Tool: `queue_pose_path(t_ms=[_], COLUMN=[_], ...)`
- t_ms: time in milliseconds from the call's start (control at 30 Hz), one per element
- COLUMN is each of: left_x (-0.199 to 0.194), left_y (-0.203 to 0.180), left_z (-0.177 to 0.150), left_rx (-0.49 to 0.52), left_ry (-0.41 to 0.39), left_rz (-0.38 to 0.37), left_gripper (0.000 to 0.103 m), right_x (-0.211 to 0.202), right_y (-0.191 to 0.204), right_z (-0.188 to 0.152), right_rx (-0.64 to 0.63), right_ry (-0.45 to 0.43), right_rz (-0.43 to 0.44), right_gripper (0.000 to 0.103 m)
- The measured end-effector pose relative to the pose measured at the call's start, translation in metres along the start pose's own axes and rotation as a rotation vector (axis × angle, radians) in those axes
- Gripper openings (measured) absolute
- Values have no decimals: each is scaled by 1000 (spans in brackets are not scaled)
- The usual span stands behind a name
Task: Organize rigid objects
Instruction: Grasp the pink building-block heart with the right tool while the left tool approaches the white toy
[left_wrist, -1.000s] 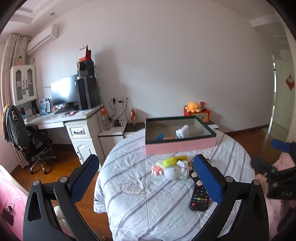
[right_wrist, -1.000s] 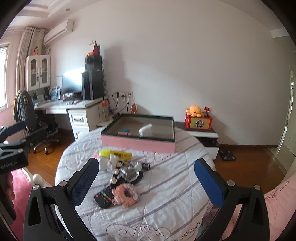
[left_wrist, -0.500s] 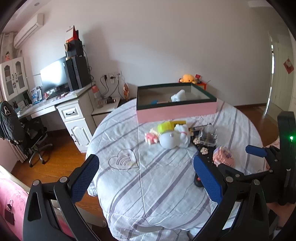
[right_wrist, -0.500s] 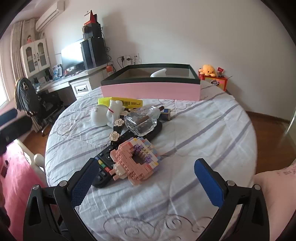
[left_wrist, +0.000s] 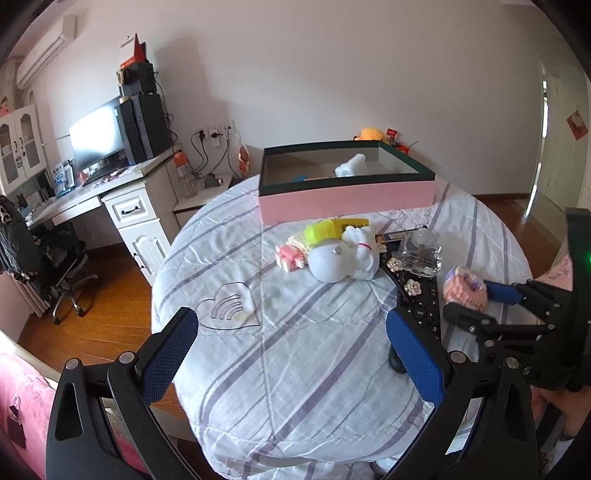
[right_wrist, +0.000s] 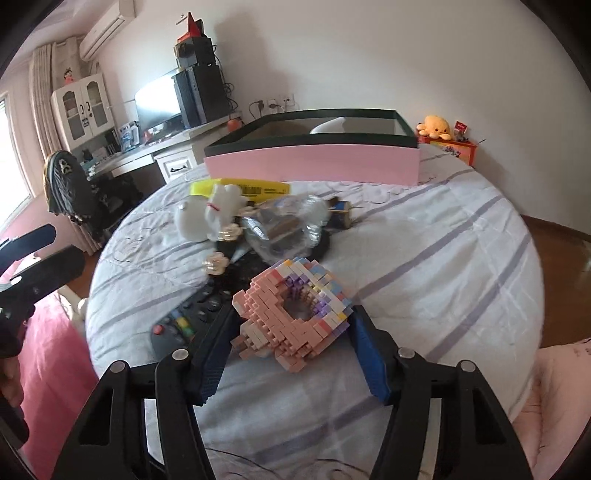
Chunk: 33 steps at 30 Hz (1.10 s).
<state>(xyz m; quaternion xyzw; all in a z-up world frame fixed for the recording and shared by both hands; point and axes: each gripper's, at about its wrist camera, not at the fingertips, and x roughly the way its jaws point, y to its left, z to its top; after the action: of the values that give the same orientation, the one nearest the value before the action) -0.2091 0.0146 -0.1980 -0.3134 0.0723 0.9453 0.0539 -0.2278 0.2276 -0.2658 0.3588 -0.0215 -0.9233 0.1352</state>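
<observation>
A pink brick donut (right_wrist: 291, 314) lies on the striped round table (right_wrist: 443, 258), partly over a black remote (right_wrist: 184, 325). My right gripper (right_wrist: 293, 314) is closing on it, with the blue pads against its two sides. In the left wrist view the same donut (left_wrist: 463, 290) sits between the right gripper's fingers (left_wrist: 498, 291). My left gripper (left_wrist: 291, 321) hangs open over the table's near side with nothing between its fingers. At the far edge stands a pink box (left_wrist: 347, 199) with a dark green rim and a white item inside.
Mid-table lie a white plush toy (left_wrist: 343, 254), a yellow box (left_wrist: 332, 229), a small pink block (left_wrist: 290, 256) and a glass bottle (left_wrist: 421, 251). A desk (left_wrist: 122, 192) and an office chair (left_wrist: 55, 258) stand to the left, and pink bedding (right_wrist: 554, 387) is at the right.
Both grippers sank and tilted down toward the table. The right gripper came up to the pink brick donut and its jaws narrowed from wide open onto it.
</observation>
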Motion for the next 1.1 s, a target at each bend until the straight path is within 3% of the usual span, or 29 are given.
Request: queue_pose_path(t_ms=[367,667,833,1100], left_x=[44,88,109,119], left_y=[-10,-23,-29,-18], left_z=[13,42,44,41], left_rx=[-19,-76,-70,-125], left_ry=[69,99,127,117], left_rz=[-7,-56,-44,-95], left_gripper=[103,103,103,101], right_x=[5,32,42,44], right_y=[-44,-57,-58,-58], right_z=[21,43,45,44], right_rx=[4,-9,-18,-35], right_ry=[-9,7,21,33], right_rz=[-130,-123,-123,-127], right_gripper=[63,63,63,63])
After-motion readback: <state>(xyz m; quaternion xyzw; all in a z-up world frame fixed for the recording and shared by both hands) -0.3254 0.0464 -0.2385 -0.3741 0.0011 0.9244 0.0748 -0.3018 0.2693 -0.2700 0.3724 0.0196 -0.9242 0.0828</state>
